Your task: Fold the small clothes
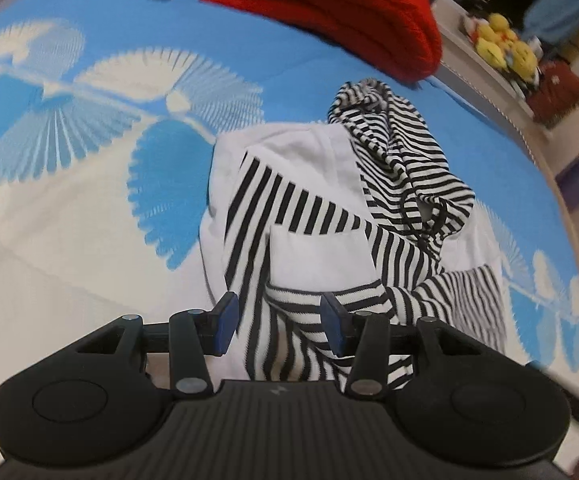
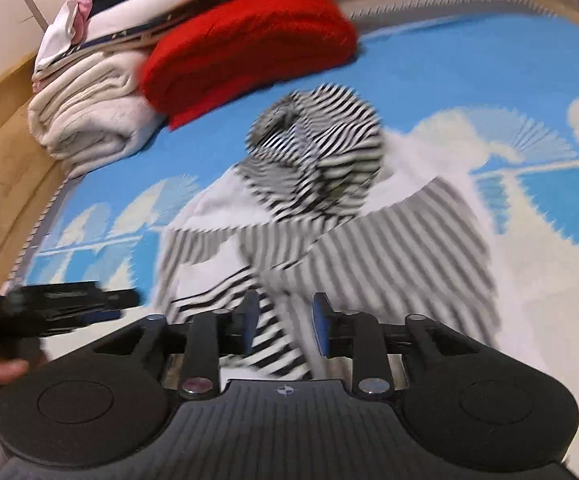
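Observation:
A small black-and-white striped hooded garment with white panels lies crumpled on the blue and white patterned bedcover. Its hood is bunched at the far end. My left gripper is open, its blue pads on either side of a striped sleeve end. The garment also shows, blurred, in the right wrist view. My right gripper is open, with a striped sleeve strip lying between its pads. The left gripper shows as a black blur at the left of the right wrist view.
A folded red knit lies beyond the garment; it also shows in the right wrist view. A stack of folded white and dark clothes sits beside it. Yellow plush toys sit on a shelf past the bed edge.

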Available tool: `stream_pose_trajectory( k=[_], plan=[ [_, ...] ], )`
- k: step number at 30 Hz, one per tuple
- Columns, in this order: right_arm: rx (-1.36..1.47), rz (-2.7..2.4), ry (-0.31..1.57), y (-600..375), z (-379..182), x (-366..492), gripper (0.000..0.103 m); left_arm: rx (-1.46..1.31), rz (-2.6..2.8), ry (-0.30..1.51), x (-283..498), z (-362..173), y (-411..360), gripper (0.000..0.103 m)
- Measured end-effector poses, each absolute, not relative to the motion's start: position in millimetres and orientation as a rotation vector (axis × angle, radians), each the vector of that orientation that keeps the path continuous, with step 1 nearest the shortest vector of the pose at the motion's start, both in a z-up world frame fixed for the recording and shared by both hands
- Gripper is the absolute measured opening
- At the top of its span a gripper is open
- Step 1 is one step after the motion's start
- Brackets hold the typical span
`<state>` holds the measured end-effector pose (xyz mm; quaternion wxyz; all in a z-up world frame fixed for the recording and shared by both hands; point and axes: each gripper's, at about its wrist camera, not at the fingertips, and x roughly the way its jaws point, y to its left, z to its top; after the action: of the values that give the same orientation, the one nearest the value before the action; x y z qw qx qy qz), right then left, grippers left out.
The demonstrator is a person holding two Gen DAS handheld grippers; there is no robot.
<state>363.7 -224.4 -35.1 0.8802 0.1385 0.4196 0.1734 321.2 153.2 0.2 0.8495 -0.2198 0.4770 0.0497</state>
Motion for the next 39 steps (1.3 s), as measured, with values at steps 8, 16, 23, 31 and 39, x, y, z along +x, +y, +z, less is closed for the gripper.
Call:
stream_pose_trajectory(
  k=[8, 16, 23, 31, 39],
  plan=[
    [0.301, 0.427, 1.025, -208, -84, 389, 0.035, -0.513, 0.083, 1.012, 332, -13, 138, 0.05],
    [0.438, 0.143, 1.134, -251, -106, 390, 0.035, -0.491, 0.031, 1.006, 354, -30, 77, 0.074],
    [0.586, 0.065, 1.198, -288, -132, 391, 0.033, -0.33, 0.086, 1.067, 362, -65, 27, 0.082],
    [0.586, 0.053, 1.21, -285, -133, 394, 0.033, -0.45, 0.388, 1.074, 320, -48, 76, 0.079],
    [0.572, 0.02, 1.21, -281, -131, 392, 0.033, -0.842, 0.467, 1.029, 275, -40, 152, 0.073]
  ],
)
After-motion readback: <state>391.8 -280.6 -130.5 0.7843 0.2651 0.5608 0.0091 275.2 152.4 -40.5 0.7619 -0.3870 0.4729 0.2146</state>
